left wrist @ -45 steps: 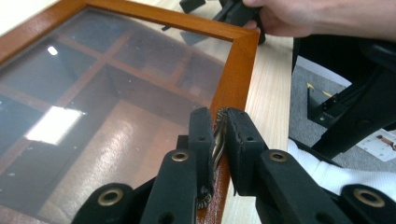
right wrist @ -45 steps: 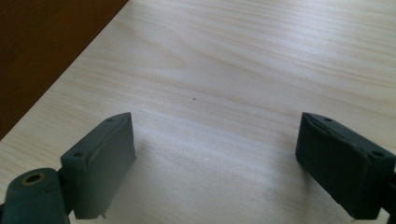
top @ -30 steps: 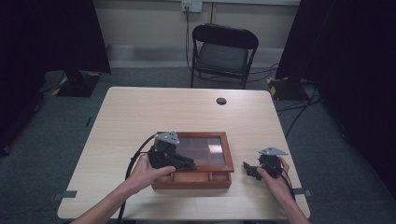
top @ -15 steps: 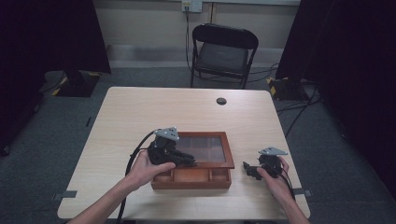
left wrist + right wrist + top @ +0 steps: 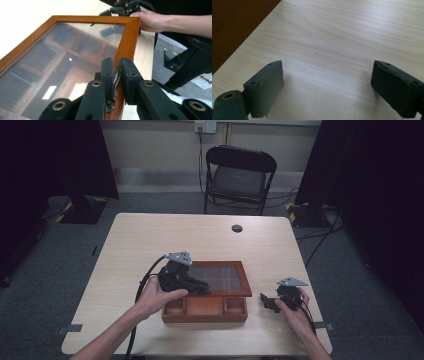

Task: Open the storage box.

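A brown wooden box [image 5: 205,314] sits on the table near its front edge. Its glass-paned lid [image 5: 225,275] is tilted up at the front, and small compartments show beneath it. My left gripper [image 5: 204,289] is shut on the lid's small brass handle [image 5: 115,77] at the front frame [image 5: 130,37]. Through the glass [image 5: 57,65] I see the wooden dividers inside. My right gripper [image 5: 266,301] rests low over the table to the right of the box, and in its own view its jaws [image 5: 327,87] stand wide open with nothing between them.
The light wooden table [image 5: 200,240] has a round black cable hole [image 5: 237,228] at the back. A black folding chair [image 5: 240,175] stands behind the table. The box's dark side [image 5: 232,25] lies just left of the right gripper.
The left gripper has lifted the lid's front edge a little, uncovering the box's front compartments. The right hand has stayed still.
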